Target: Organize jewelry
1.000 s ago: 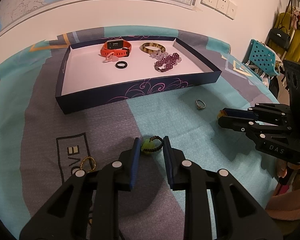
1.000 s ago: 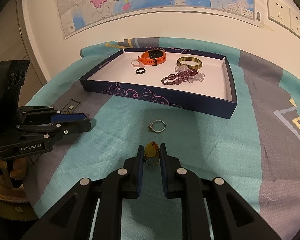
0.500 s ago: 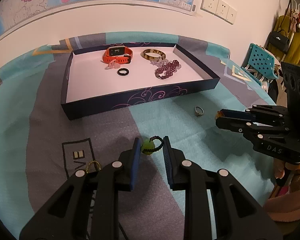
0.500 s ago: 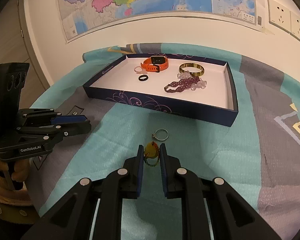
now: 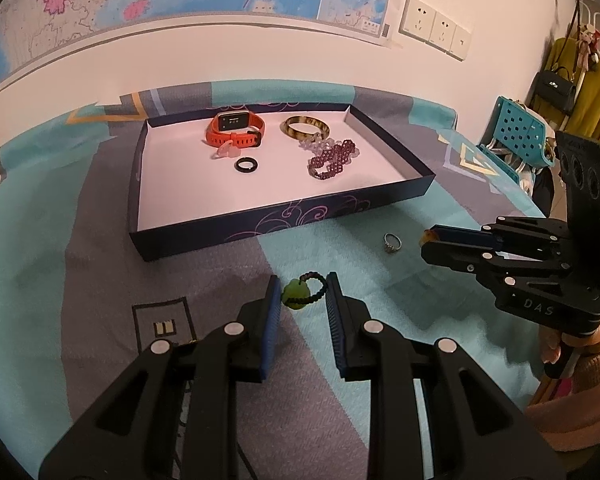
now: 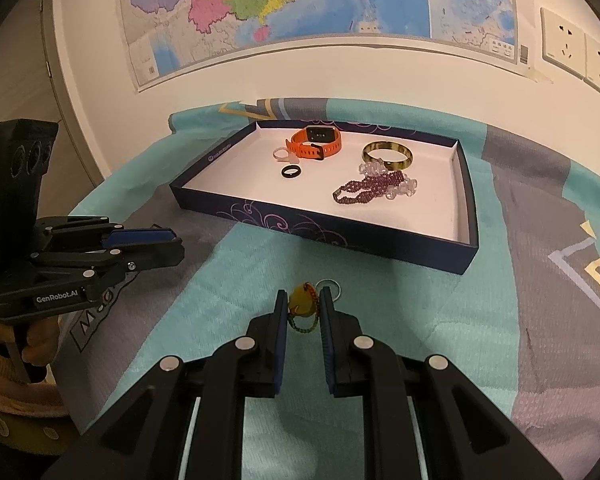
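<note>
My left gripper (image 5: 302, 286) is shut on a green bead bracelet (image 5: 296, 295) with a black cord, held above the cloth. My right gripper (image 6: 303, 301) is shut on a yellow bead bracelet (image 6: 300, 304) with a braided cord; it also shows in the left wrist view (image 5: 426, 238). Both hover in front of the dark blue tray (image 5: 284, 220). The tray holds an orange watch (image 5: 236, 130), a brown bangle (image 5: 305, 127), a purple bead bracelet (image 5: 332, 160), a black ring (image 5: 247, 165) and a clear pink ring (image 5: 225, 151). A silver ring (image 5: 392, 242) lies on the cloth before the tray.
The table carries a teal and grey patterned cloth (image 6: 420, 320). A wall with a map and sockets (image 5: 436, 28) stands behind the tray. A blue chair (image 5: 512, 132) and hanging clothes are at the far right.
Both grippers have risen and drawn back from the cloth with their bracelets, so the tray sits lower and farther in view. The gold bracelet at the lower left has dropped out of sight.
</note>
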Demonstrator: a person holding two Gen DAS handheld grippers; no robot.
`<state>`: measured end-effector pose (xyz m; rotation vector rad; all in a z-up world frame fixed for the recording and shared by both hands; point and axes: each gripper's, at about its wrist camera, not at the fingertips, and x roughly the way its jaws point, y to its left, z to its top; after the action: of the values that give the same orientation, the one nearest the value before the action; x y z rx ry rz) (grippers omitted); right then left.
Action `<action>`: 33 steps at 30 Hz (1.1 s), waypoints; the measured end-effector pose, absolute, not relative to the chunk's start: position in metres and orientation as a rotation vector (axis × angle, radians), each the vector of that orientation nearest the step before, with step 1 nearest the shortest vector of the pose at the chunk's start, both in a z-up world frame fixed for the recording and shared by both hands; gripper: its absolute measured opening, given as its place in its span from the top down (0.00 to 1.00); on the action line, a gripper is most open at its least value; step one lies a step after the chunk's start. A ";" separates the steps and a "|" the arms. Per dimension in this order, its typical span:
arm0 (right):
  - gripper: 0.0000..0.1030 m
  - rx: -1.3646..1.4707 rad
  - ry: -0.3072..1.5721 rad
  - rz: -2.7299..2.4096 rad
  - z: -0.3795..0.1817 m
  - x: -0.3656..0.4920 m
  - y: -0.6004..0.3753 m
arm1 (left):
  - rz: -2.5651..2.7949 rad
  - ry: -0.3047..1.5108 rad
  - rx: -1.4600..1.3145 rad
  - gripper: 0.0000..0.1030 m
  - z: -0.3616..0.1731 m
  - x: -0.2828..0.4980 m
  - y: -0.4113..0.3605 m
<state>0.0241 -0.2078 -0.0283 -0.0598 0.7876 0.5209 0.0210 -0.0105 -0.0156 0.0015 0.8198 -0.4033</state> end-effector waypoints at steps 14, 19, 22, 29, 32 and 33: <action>0.86 -0.062 0.771 0.523 -0.024 0.029 -0.206 | -0.412 0.803 0.002 0.78 -0.010 0.023 -0.013; 0.86 -0.063 0.766 0.523 -0.023 0.032 -0.206 | -0.413 0.801 0.001 0.78 -0.008 0.024 -0.013; 0.86 -0.061 0.765 0.524 -0.023 0.033 -0.206 | -0.412 0.797 0.002 0.78 -0.006 0.024 -0.014; 0.86 -0.060 0.765 0.526 -0.023 0.034 -0.206 | -0.414 0.791 0.004 0.78 -0.004 0.028 -0.015; 0.86 -0.059 0.764 0.526 -0.023 0.034 -0.206 | -0.414 0.791 0.004 0.78 -0.003 0.029 -0.016; 0.86 -0.060 0.764 0.527 -0.023 0.034 -0.206 | -0.414 0.791 0.004 0.78 -0.003 0.028 -0.015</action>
<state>0.0344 -0.2058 -0.0232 -0.0602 0.7636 0.5267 0.0283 -0.0153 -0.0033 0.0044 0.7908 -0.4143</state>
